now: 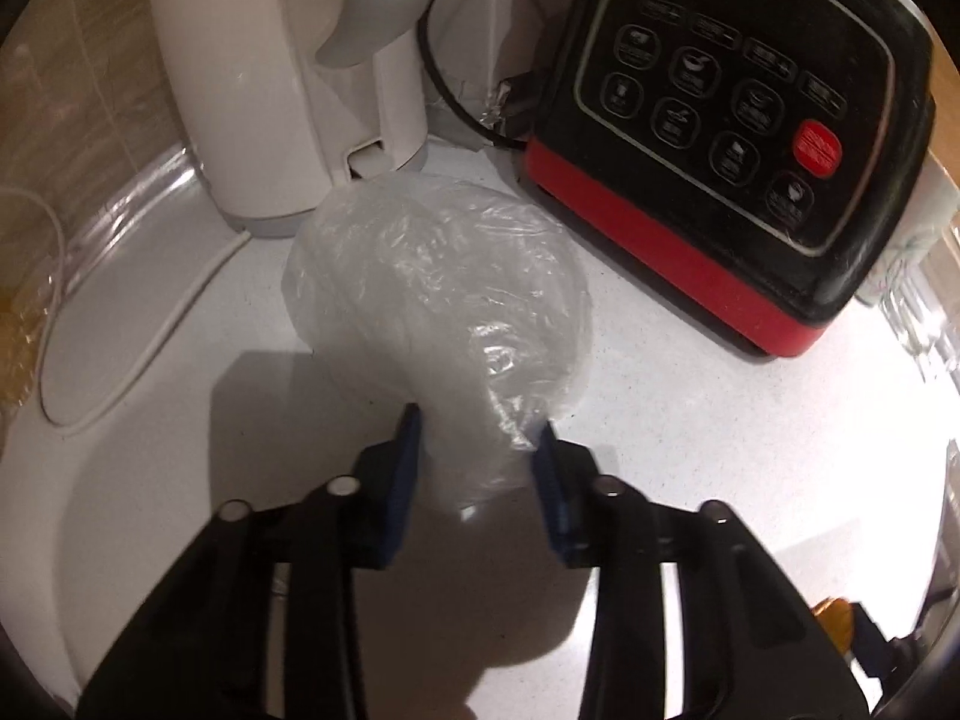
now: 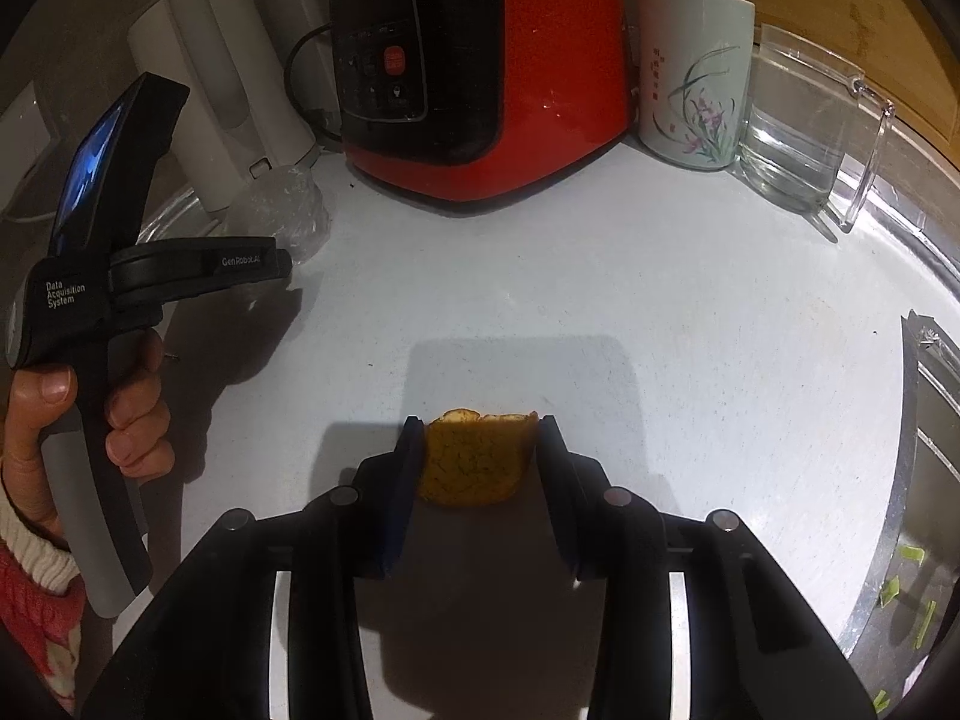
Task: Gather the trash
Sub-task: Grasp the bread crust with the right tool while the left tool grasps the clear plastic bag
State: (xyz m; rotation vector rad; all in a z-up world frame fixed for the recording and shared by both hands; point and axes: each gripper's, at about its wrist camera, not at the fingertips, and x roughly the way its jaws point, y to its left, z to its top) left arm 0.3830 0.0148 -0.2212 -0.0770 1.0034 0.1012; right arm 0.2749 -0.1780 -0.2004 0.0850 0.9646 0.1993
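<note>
On the white speckled countertop [image 2: 600, 276], the right gripper [image 2: 480, 450] is clamped on an orange-brown peel fragment with a torn upper edge [image 2: 474, 462]; both blue-padded fingers [image 2: 408, 468] press against its sides, and it sits between them above the counter surface.

The left gripper [image 1: 477, 438] has its fingers [image 1: 405, 456] spread on either side of a crumpled clear plastic bag [image 1: 438, 288]. The bag's near end lies between the fingers, touching the right-hand pad; whether the left-hand pad makes contact cannot be determined. The bag rests on the countertop [image 1: 690, 420], just in front of a white electric kettle on its base [image 1: 258, 78] and just beside a red-and-black multicooker with a button panel [image 1: 738, 120]. A black cord [image 1: 438, 78] loops between the kettle and the multicooker.

From the right wrist view, the left gripper [image 2: 264, 264] is held by a hand [image 2: 120, 408] at the left edge, its tip at the bag [image 2: 288, 204]. Behind, in a row from left to right, stand the kettle [image 2: 222, 90], the multicooker [image 2: 480, 72], a white ceramic cup with a floral print [image 2: 690, 72] and a clear glass pitcher [image 2: 804, 120]. A metal sink rim [image 2: 900, 480] runs along the right edge, with green scraps [image 2: 912, 552] inside.
</note>
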